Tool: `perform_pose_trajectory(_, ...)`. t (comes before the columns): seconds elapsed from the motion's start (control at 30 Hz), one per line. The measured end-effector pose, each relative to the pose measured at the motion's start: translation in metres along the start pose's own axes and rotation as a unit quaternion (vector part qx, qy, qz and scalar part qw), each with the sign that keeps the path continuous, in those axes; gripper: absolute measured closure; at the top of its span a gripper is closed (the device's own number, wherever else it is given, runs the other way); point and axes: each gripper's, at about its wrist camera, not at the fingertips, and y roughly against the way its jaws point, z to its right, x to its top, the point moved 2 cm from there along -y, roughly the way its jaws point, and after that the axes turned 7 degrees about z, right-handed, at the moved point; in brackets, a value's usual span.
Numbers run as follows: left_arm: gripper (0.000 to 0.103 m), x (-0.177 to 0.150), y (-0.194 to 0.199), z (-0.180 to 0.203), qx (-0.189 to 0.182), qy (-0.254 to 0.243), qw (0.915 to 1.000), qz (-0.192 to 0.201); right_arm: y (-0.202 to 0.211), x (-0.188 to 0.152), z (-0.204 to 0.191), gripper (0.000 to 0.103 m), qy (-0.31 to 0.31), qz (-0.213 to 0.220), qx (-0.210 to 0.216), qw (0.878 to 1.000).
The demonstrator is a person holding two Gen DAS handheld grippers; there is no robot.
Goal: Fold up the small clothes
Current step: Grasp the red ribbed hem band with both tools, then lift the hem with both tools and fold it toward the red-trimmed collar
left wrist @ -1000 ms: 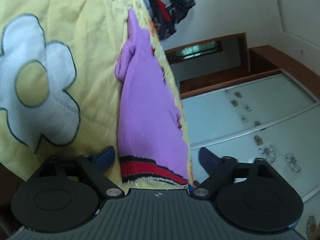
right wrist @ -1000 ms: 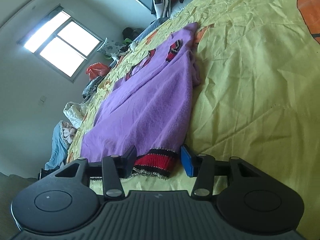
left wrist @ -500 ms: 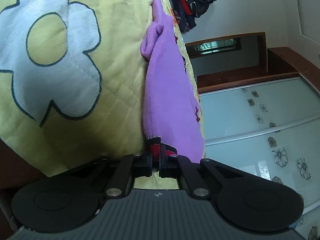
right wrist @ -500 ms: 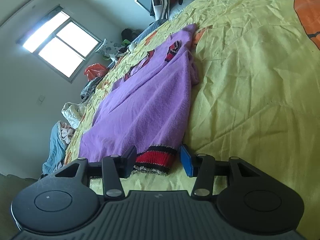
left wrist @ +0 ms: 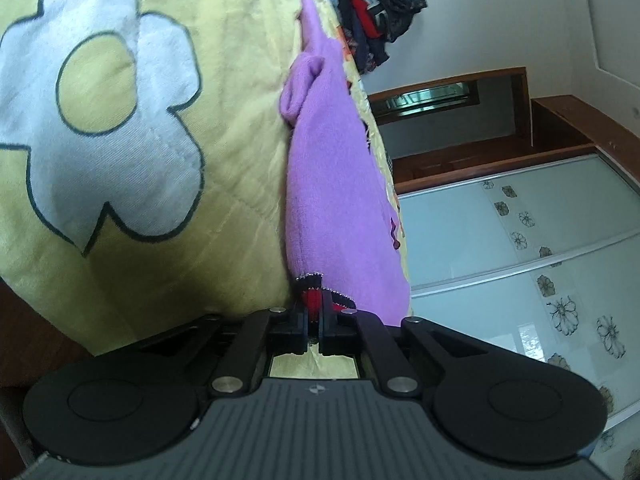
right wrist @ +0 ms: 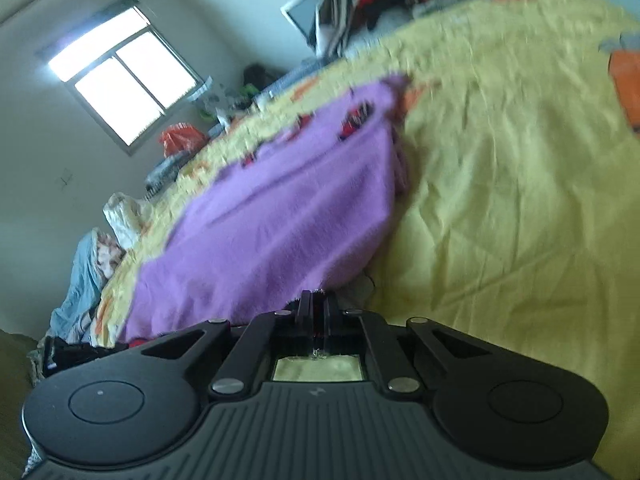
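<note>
A small purple sweater (left wrist: 332, 200) (right wrist: 280, 224) with a red and black striped hem lies on a yellow quilt (left wrist: 224, 80) (right wrist: 500, 200). My left gripper (left wrist: 315, 300) is shut on one corner of the striped hem (left wrist: 312, 298). My right gripper (right wrist: 316, 304) is shut on the other hem corner, and the purple cloth rises straight from its jaws. The right wrist view is blurred. A folded sleeve (left wrist: 298, 80) lies at the sweater's far end.
The quilt bears a white flower patch (left wrist: 100, 120) and an orange patch (right wrist: 626, 80). A heap of clothes (left wrist: 376, 12) (right wrist: 360, 0) sits at the bed's far end. A glass wardrobe (left wrist: 520, 260), a window (right wrist: 120, 84) and bundled fabric (right wrist: 88, 272) surround the bed.
Both grippers went from open around the striped hem to shut on it, the left first, the right within the last half second. The hem is lifting and the right view is moving.
</note>
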Motion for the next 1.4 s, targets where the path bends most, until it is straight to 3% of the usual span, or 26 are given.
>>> perform_pose_trajectory(0.3, 0.098, -0.02, 0.04, 0.031, -0.048, -0.023, 0.998, 0.034, 0.064, 0.01, -0.029, 0.099, 0.012, 0.056, 0.047, 0.997)
perform_pose_trajectory(0.43, 0.098, -0.039, 0.049, 0.029, -0.04, -0.021, 0.9987, 0.023, 0.068, 0.003, -0.028, 0.099, 0.006, 0.052, 0.039, 0.998)
perform_pose_trajectory(0.6, 0.099, -0.039, 0.059, 0.022, -0.056, 0.001, 0.9973, 0.047, 0.067, 0.007, -0.025, 0.099, -0.013, 0.067, 0.052, 0.996)
perform_pose_trajectory(0.83, 0.099, -0.008, 0.074, 0.079, -0.109, -0.052, 0.9887, 0.089, 0.085, 0.038, -0.057, 0.099, 0.007, 0.105, 0.098, 0.99)
perform_pose_trajectory(1.07, 0.099, -0.041, 0.11, 0.122, -0.121, -0.084, 0.9849, 0.09, 0.125, 0.031, -0.069, 0.099, -0.003, 0.122, 0.107, 0.987)
perform_pose_trajectory(1.23, 0.099, -0.052, 0.118, 0.112, -0.117, -0.058, 0.9858, 0.105, 0.116, 0.033, -0.059, 0.099, -0.026, 0.122, 0.108, 0.986)
perform_pose_trajectory(1.4, 0.099, -0.02, 0.093, 0.091, -0.115, -0.015, 0.9871, 0.11, 0.078, 0.054, -0.041, 0.099, -0.041, 0.109, 0.105, 0.988)
